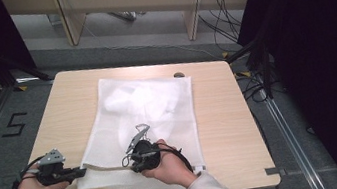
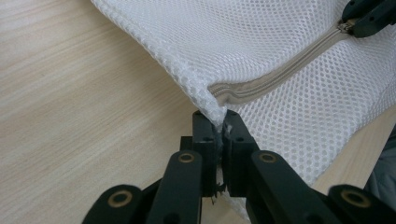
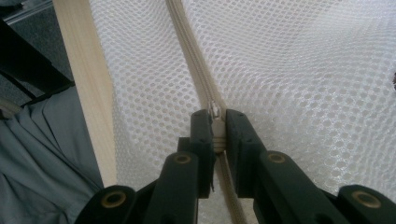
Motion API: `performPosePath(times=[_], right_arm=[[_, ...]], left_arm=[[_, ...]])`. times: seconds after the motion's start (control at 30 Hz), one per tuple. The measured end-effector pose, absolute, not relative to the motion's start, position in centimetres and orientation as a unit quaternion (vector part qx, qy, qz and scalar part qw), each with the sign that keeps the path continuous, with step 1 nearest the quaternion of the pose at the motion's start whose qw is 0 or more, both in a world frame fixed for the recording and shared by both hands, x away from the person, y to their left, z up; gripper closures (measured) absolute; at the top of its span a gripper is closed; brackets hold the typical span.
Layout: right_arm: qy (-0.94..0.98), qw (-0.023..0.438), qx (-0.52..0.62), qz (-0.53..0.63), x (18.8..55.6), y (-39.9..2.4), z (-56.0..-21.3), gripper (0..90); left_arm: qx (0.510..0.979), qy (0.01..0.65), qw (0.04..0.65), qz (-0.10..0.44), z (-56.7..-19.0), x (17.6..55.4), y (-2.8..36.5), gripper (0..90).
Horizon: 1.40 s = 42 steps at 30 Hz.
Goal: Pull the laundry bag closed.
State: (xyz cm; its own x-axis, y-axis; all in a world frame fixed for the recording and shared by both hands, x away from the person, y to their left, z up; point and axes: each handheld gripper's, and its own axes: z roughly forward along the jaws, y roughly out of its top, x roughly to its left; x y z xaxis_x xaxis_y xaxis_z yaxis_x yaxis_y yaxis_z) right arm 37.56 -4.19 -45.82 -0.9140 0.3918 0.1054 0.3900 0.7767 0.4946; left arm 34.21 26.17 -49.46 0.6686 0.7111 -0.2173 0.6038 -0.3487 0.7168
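Observation:
A white mesh laundry bag (image 1: pixel 149 112) lies flat on the wooden table (image 1: pixel 219 112), with something white inside near its far end. Its beige zipper (image 2: pixel 280 74) runs along the near edge. My left gripper (image 1: pixel 81 172) is shut on the bag's near left corner (image 2: pixel 215 112), where the zipper ends. My right gripper (image 1: pixel 127 162) is shut on the zipper pull (image 3: pixel 216 125), partway along the zipper (image 3: pixel 187 42). In the left gripper view the right gripper's tip (image 2: pixel 369 18) shows at the top right, on the zipper line.
A small dark object (image 1: pixel 178 74) lies at the table's far edge behind the bag. Black stands and cables (image 1: pixel 255 76) crowd the floor to the right. The table's near edge (image 3: pixel 88 93) runs beside the bag, with the person's grey clothing (image 3: pixel 42 158) below it.

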Motion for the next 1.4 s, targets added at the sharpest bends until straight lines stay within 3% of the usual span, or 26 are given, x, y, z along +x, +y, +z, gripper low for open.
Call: performPosePath(times=[1.4], right_arm=[[0.941,0.007,0.218,0.260,37.4,-5.6,-45.5,82.4]], left_arm=[[0.823,0.399,0.399,0.066,-49.5,34.3,26.3,85.0]])
